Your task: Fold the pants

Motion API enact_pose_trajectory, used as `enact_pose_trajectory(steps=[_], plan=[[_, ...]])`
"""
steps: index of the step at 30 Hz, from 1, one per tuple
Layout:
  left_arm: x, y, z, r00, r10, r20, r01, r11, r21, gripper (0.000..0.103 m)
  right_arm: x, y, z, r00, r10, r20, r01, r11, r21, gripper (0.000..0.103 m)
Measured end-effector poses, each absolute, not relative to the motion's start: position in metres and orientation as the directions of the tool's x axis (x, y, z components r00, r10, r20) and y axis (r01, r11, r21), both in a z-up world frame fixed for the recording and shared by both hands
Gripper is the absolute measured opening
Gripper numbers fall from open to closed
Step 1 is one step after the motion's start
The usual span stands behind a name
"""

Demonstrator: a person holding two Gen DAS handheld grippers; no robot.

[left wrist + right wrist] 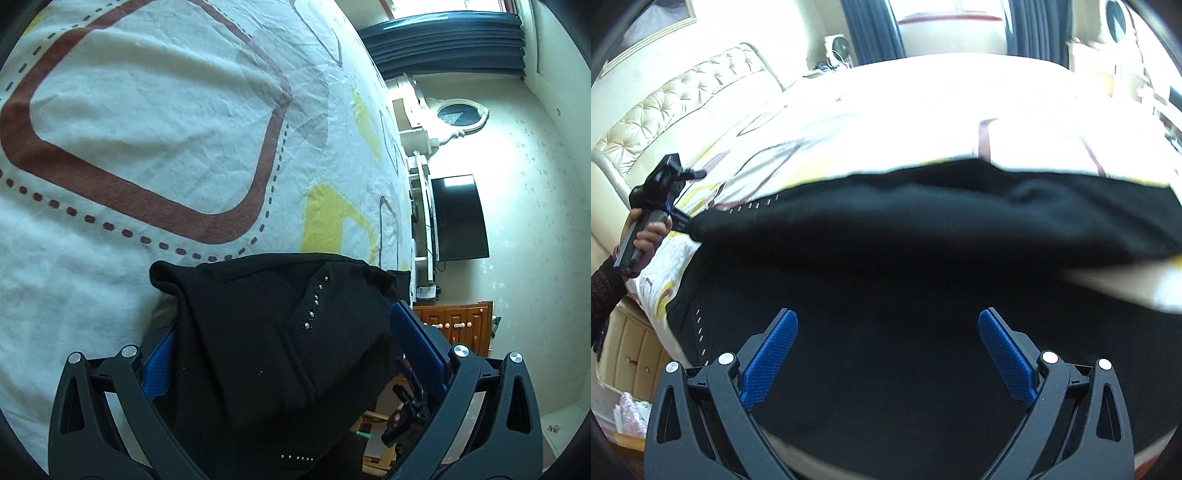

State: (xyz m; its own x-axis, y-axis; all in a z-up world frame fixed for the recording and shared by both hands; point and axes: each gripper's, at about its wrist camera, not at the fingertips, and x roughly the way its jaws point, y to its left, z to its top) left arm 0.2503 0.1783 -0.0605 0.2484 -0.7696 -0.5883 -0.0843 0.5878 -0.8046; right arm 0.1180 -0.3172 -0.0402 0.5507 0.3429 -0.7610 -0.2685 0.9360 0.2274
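While the black pants with small metal studs [280, 332] lay across the white bed sheet printed with brown rounded rectangles and yellow patches [147, 122], the left gripper [284, 328] had a bunched corner of them between its blue-padded fingers [417, 343]. The fabric draped over the tongs and hid most of the near pad, so I could see cloth filling the gap, though the fingers stood fairly wide and I could not tell whether they truly pinched it. From the other side, that same left gripper showed small at the edge of the bed, gripped by a hand [646, 240] in a dark knitted sleeve [604, 291], with the pants' studded edge drawn up to its tip.

The right gripper [886, 354] hung over the broad middle of the pants, its blue pads well apart and nothing between them; whether they touched the cloth beneath I could not tell. The pants stretched sideways across the sheet in a thick, partly doubled band, a row of studs showing along the near left edge.

Beyond the bed stood a cream tufted headboard [676, 99], dark blue curtains [450, 44] at a bright window, and a black wall-mounted television [458, 218].
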Motion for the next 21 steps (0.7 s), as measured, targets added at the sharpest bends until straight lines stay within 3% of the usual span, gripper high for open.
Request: enact_pose_trajectory(steps=[4, 8, 16, 19, 20, 21], plan=[[0.254, 0.172, -0.071, 0.221, -0.749, -0.624, -0.093, 0.621, -0.778, 0.101, 0.174, -0.323, -0.023, 0.546, 0.370, -0.751, -0.369, 0.912, 0.180, 0.098], [0.252, 0.167, -0.078, 0.199, -0.711, -0.675, -0.070, 0.676, -0.733, 0.101, 0.237, -0.321, -0.022, 0.464, 0.344, -0.816, -0.484, 0.870, 0.092, 0.098], [0.264, 0.165, -0.077, 0.162, -0.689, -0.706, -0.123, 0.696, -0.708, 0.101, 0.307, -0.290, -0.069, 0.346, 0.215, -0.913, -0.624, 0.780, -0.053, 0.098], [0.263, 0.163, -0.073, 0.201, -0.664, -0.720, -0.104, 0.716, -0.690, 0.101, 0.320, -0.283, -0.084, 0.276, 0.184, -0.943, -0.642, 0.765, -0.038, 0.096], [0.265, 0.159, -0.073, 0.195, -0.650, -0.735, -0.081, 0.736, -0.672, 0.101, 0.323, -0.286, -0.086, 0.242, 0.209, -0.948, -0.639, 0.769, 0.006, 0.086], [0.265, 0.156, -0.072, 0.193, -0.636, -0.747, -0.060, 0.753, -0.656, 0.101, 0.325, -0.288, -0.086, 0.200, 0.246, -0.948, -0.639, 0.766, 0.064, 0.054]])
